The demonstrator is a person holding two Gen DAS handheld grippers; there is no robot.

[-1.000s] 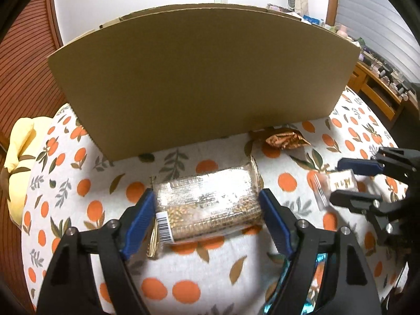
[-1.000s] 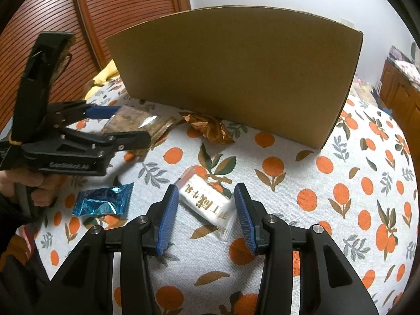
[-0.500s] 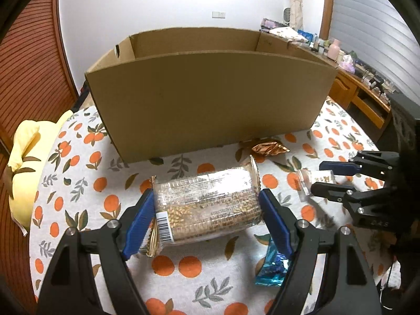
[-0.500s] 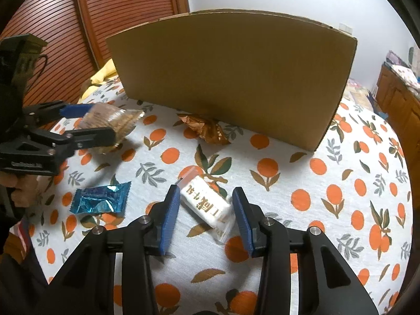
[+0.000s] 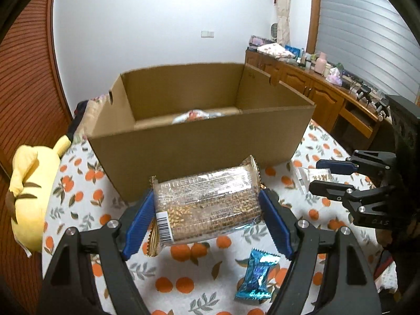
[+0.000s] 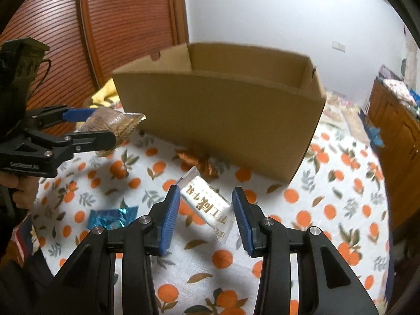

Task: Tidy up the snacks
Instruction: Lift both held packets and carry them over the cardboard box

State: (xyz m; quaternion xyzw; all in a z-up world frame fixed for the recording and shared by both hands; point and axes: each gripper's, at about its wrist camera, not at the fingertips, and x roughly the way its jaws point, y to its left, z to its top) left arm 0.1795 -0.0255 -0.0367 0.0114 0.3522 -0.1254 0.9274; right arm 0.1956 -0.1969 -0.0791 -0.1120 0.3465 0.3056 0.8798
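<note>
At frame centre the left gripper (image 5: 207, 207) clamps a grain bar packet (image 5: 207, 204) below the cardboard box (image 5: 199, 147), while the right gripper (image 6: 206, 210) gapes around a white sachet (image 6: 207, 207), not gripping it.

Cardboard box (image 5: 199, 144): near wall hides most of interior; one pale wrapped item (image 5: 193, 115) shows above the rim, identity unreadable. Grain bar packet (image 5: 207, 204): hides the desk (image 5: 78, 204) behind it. Right-wrist view: box and copper wrapper (image 6: 198, 161) motion-blurred. Yellow plush (image 5: 29, 191) cut by the view's dark rim. Sideboard clutter (image 5: 328, 71) too small to identify.
</note>
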